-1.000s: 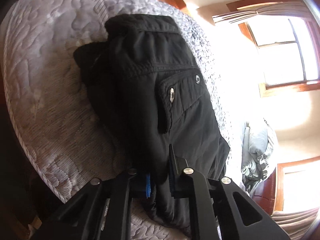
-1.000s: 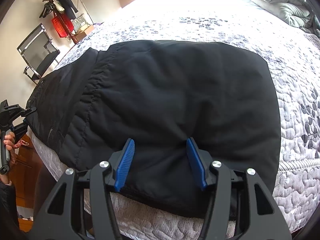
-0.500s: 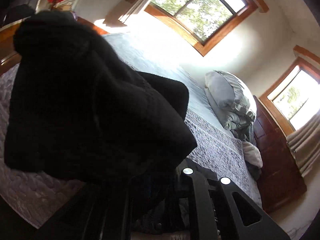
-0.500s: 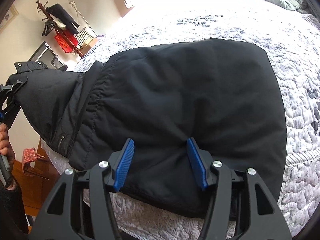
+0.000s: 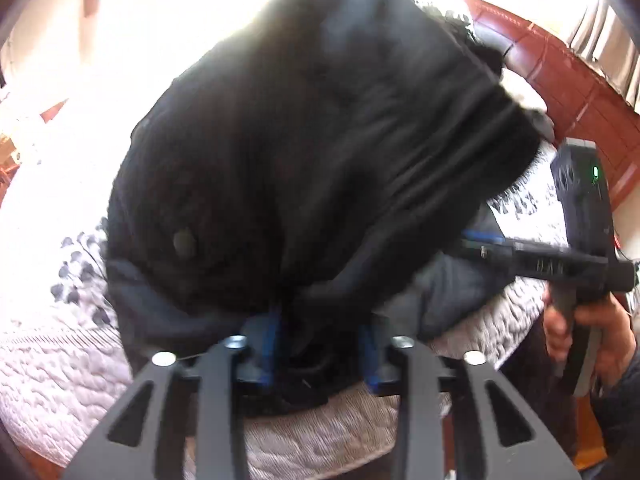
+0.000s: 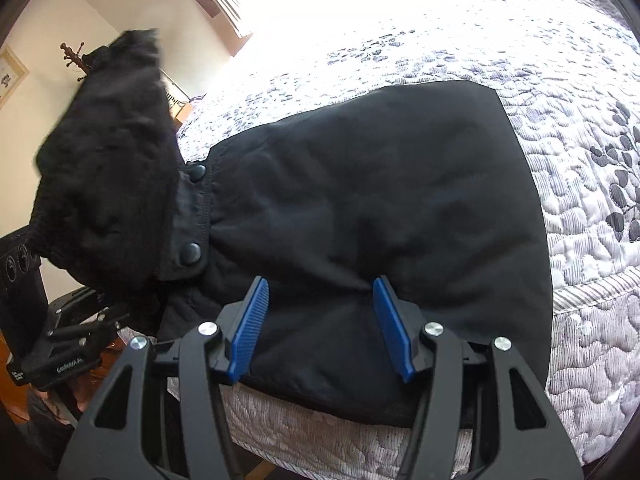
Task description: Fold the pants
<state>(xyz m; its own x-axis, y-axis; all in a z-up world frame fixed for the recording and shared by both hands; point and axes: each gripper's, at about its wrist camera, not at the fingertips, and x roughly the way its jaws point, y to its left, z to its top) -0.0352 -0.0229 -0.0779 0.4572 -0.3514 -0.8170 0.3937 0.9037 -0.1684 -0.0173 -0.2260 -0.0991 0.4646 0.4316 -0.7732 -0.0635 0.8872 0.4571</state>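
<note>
Black pants (image 6: 360,200) lie on the quilted bed, partly folded. My left gripper (image 5: 320,344) is shut on a bunch of the pants' waist end (image 5: 320,152) and holds it raised above the rest, filling the left wrist view. That lifted bunch shows at the left of the right wrist view (image 6: 108,160). My right gripper (image 6: 320,328) is open, its blue pads (image 6: 248,328) resting on the lying part of the pants near the bed's front edge. It also shows in the left wrist view (image 5: 560,264), held by a hand.
The grey floral quilt (image 6: 580,152) covers the bed. Its edge (image 6: 592,292) runs just below the pants. A coat rack (image 6: 72,56) stands by the far wall on the left. A wooden bed frame (image 5: 560,68) curves at the upper right.
My left gripper has lifted the waist end off the bed and carried it over toward the right gripper. The right gripper has stayed open on the pants.
</note>
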